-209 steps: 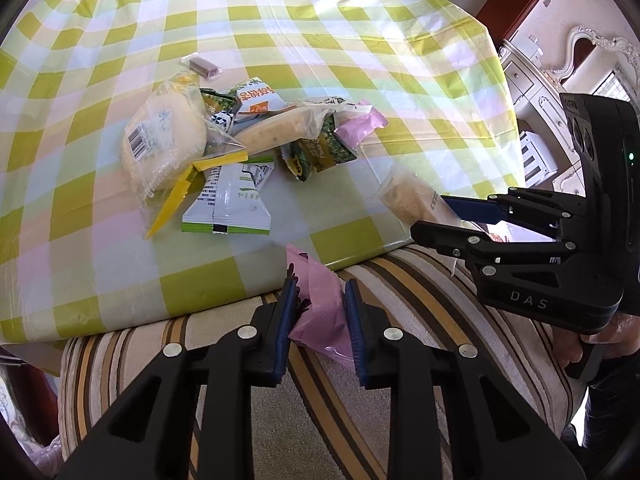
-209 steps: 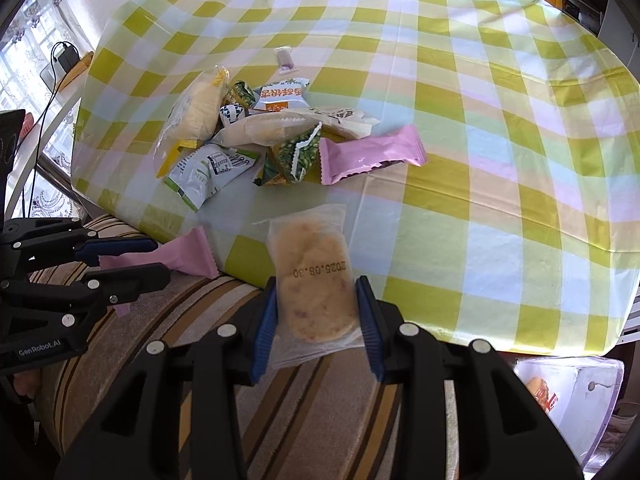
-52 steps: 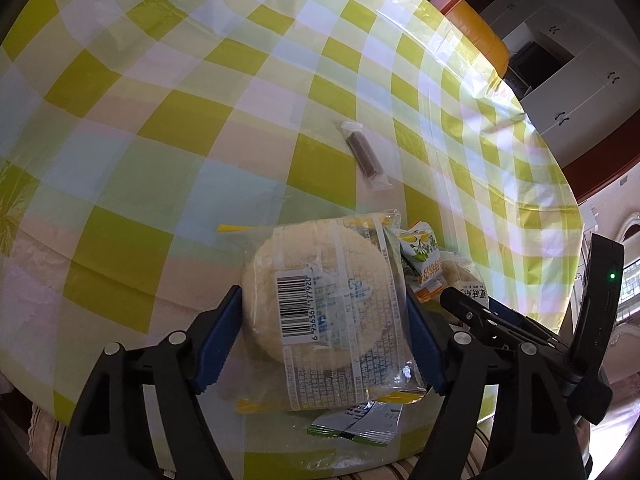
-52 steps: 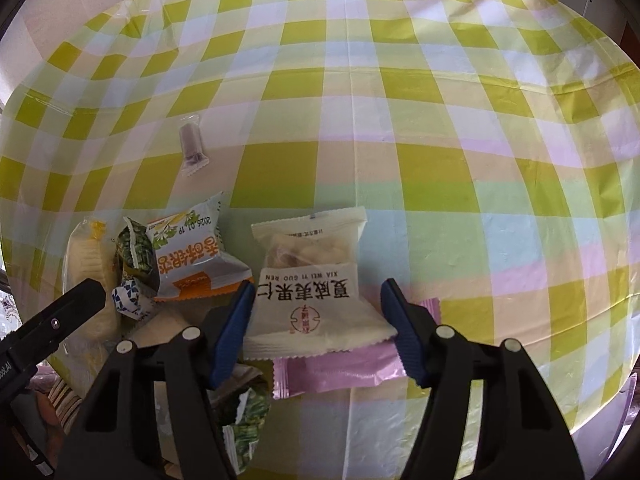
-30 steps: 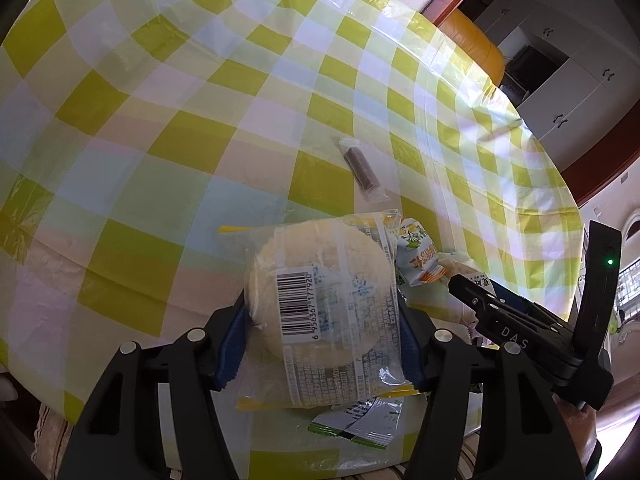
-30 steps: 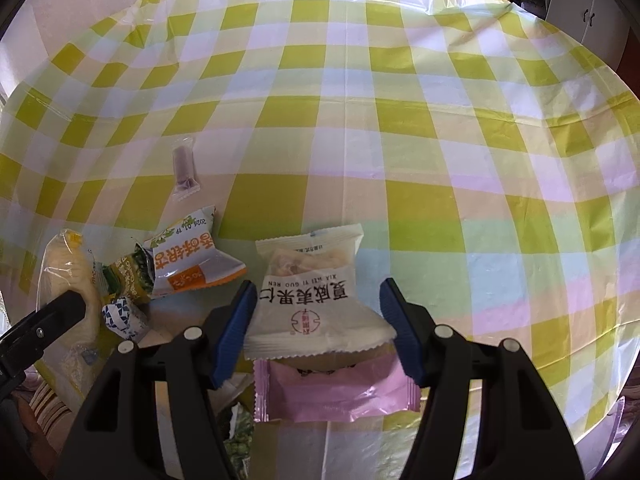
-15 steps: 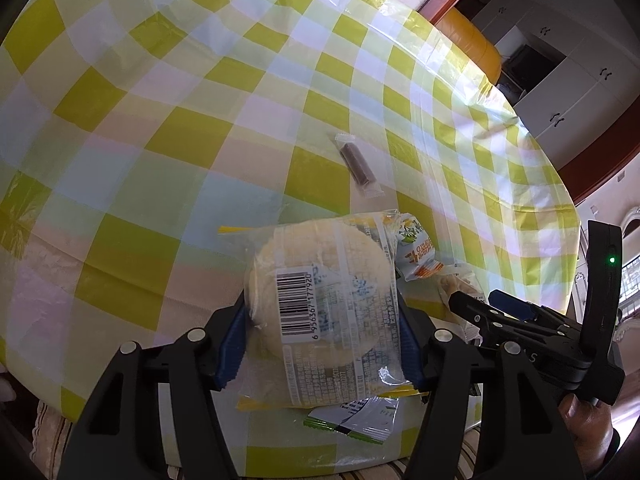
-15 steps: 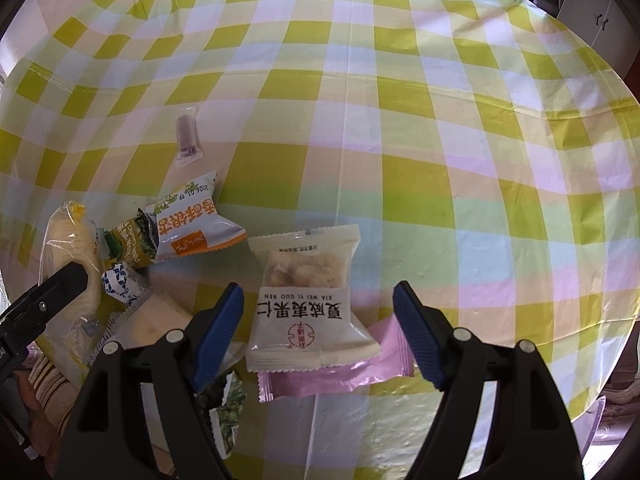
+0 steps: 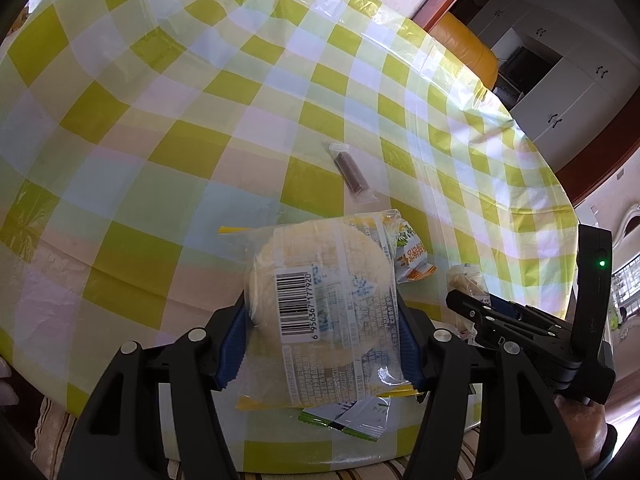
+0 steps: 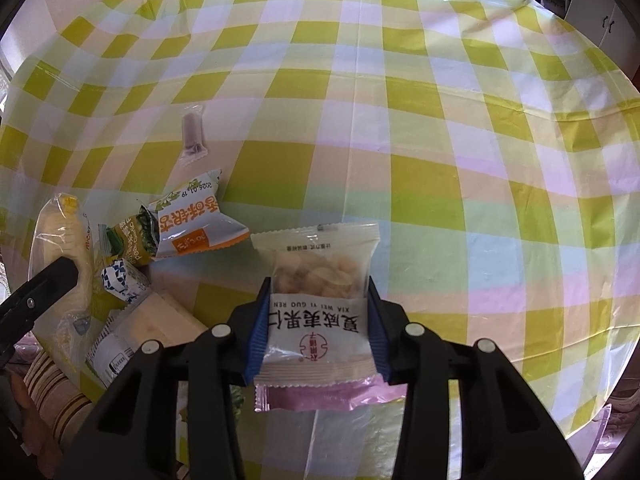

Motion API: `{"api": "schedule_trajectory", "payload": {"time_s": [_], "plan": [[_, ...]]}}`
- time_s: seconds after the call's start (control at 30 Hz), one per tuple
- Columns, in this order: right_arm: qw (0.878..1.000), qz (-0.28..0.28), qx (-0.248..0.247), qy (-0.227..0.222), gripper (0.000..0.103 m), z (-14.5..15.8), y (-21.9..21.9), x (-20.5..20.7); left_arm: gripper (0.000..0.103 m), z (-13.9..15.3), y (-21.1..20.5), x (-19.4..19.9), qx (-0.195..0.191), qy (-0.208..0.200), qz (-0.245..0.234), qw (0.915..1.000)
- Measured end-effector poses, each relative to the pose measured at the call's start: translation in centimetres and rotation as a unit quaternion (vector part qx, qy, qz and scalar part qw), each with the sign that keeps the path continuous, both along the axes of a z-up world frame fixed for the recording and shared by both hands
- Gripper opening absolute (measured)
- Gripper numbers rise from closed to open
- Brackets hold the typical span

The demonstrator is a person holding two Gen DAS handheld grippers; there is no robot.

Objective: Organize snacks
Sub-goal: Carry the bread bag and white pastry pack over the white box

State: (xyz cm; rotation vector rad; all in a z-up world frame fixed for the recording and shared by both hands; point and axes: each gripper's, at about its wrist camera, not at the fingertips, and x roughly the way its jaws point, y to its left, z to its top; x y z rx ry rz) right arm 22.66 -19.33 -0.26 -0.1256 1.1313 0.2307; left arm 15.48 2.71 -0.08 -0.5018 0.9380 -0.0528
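Observation:
My left gripper (image 9: 320, 320) is shut on a round pale cake in a clear wrapper with a barcode (image 9: 320, 292), held just over the snack pile at the table's near edge. In the right wrist view my right gripper (image 10: 318, 300) has its jaws closing on a white nut packet with red print (image 10: 320, 332), and both blue pads press its sides. A pink packet (image 10: 320, 398) lies under it. The right gripper (image 9: 500, 320) also shows at the right of the left wrist view.
The checked green tablecloth (image 9: 160, 120) stretches far ahead. On it lie a brown stick in clear wrap (image 10: 191, 136), an orange-white packet (image 10: 196, 224), a green pea packet (image 10: 128, 240), a blue-white candy (image 10: 120, 278) and a green-white packet (image 9: 348, 420). A striped cushion (image 10: 52, 392) borders the near edge.
The right gripper's jaws spread wide around the white nut packet, then came in onto its sides. The left gripper and its cake have kept still.

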Motion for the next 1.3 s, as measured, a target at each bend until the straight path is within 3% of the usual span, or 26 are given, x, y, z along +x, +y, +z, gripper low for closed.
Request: {"api": "schedule_trajectory", "payload": {"time_s": [0.47, 0.8, 1.03, 1.3], "plan": [[0.999, -0.023, 0.035, -0.026, 0.043, 2.8, -4.4, -3.7, 0.060, 2.8, -3.6, -1.4, 0.021, -0.020, -0.027, 0.9992], [0.997, -0.064, 0.042, -0.029, 0.043, 2.8, -9.8, -6.7, 0.060, 3.9, -9.5, -2.2, 0.034, -0.024, -0.089, 0.9952], [0.993, -0.101, 0.048, -0.027, 0.043, 2.5, -14.2, -8.9, 0.060, 4.2, -15.6, -2.6, 0.044, -0.024, -0.158, 0.9861], [0.986, -0.158, 0.046, -0.029, 0.043, 2.3, -20.7, -11.6, 0.060, 3.8, -23.6, -3.3, 0.045, -0.015, -0.250, 0.9671]]}}
